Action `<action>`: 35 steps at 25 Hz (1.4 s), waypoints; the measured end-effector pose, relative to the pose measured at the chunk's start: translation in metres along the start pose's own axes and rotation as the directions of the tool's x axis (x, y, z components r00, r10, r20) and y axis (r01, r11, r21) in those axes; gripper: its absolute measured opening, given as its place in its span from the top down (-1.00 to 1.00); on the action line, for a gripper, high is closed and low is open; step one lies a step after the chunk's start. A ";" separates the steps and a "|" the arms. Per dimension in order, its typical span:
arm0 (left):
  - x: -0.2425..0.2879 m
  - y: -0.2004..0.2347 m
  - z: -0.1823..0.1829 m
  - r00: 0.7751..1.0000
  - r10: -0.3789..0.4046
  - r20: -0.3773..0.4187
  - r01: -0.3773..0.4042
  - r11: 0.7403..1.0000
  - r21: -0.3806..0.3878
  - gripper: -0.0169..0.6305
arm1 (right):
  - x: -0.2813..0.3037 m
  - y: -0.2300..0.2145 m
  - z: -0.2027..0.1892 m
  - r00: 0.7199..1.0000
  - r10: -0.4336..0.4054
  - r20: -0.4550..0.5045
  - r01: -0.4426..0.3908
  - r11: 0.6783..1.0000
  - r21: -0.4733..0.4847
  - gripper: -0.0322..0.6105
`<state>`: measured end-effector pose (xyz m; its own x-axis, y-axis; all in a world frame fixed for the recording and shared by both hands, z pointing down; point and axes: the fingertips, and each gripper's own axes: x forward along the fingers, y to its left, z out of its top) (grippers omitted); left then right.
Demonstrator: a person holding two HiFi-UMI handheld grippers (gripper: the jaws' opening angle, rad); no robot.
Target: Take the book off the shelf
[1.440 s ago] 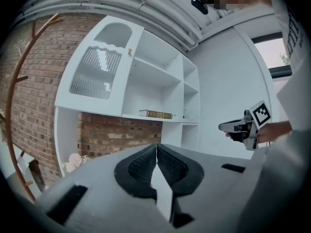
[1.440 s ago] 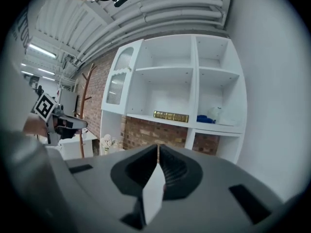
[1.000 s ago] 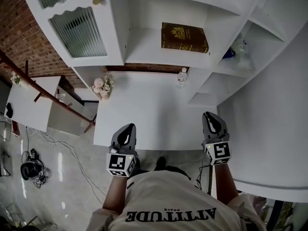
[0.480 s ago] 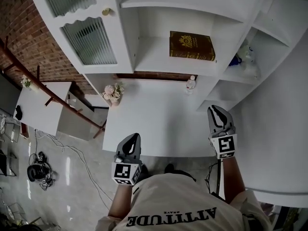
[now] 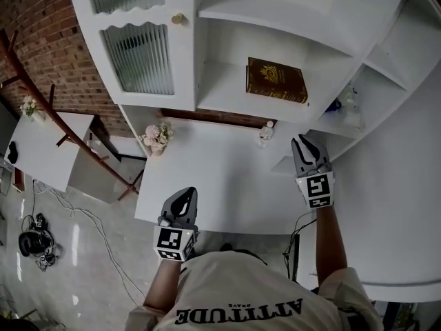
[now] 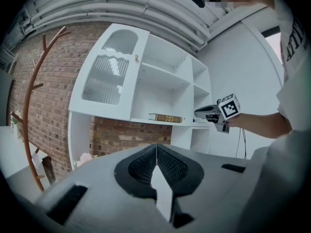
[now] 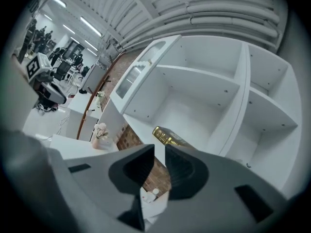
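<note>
A dark brown book [image 5: 275, 79] with gold print lies flat on a shelf of the white cabinet; its gilt spine shows in the left gripper view [image 6: 165, 118] and the right gripper view [image 7: 167, 136]. My right gripper [image 5: 303, 142] is raised over the desk's far right corner, pointing up at the book and still short of it. Its jaws [image 7: 159, 149] are opening, a narrow gap between them with nothing in it. My left gripper [image 5: 185, 193] hangs low at the desk's front edge, jaws shut and empty [image 6: 156, 145].
A white desk [image 5: 220, 178] stands under the shelves, with a vase of flowers [image 5: 155, 136] at its back left and a small bottle [image 5: 265, 133] at the back. A ribbed-glass door [image 5: 138, 54] is left of the book's bay. Blue and clear items [image 5: 341, 103] sit on the right shelf.
My right gripper has lifted and moved forward toward the shelf, and its jaws have parted slightly. The left gripper stays near the desk's front edge.
</note>
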<state>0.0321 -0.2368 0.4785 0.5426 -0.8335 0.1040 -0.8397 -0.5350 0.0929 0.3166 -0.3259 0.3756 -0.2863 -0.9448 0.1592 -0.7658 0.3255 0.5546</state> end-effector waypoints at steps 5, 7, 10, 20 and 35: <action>0.005 0.001 0.002 1.000 -0.026 -0.006 0.026 1.000 0.012 0.87 | 0.024 -0.016 0.013 1.000 0.001 -0.006 -0.001 1.000 -0.027 0.58; 0.008 0.002 0.005 1.000 -0.028 -0.002 0.028 0.999 0.017 0.87 | 0.034 -0.021 0.015 1.000 0.005 -0.017 -0.006 0.998 -0.059 0.56; 0.009 0.001 0.005 0.999 -0.037 -0.006 0.037 0.999 0.017 0.87 | 0.051 -0.028 0.017 0.999 0.020 -0.037 -0.023 0.995 -0.094 0.53; 0.015 0.011 0.003 1.000 -0.026 -0.011 0.026 1.000 -0.006 0.87 | 0.118 -0.040 0.020 0.982 0.103 -0.160 -0.140 0.959 -0.245 0.43; 0.018 0.020 0.001 1.000 -0.012 -0.020 0.012 1.000 -0.006 0.87 | 0.189 -0.032 -0.004 0.888 0.234 -0.395 -0.375 0.866 -0.330 0.31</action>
<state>0.0255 -0.2629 0.4812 0.5531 -0.8240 0.1228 -0.8329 -0.5442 0.1001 0.2898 -0.5149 0.3911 -0.2058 -0.7776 0.5941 -0.3655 0.6243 0.6904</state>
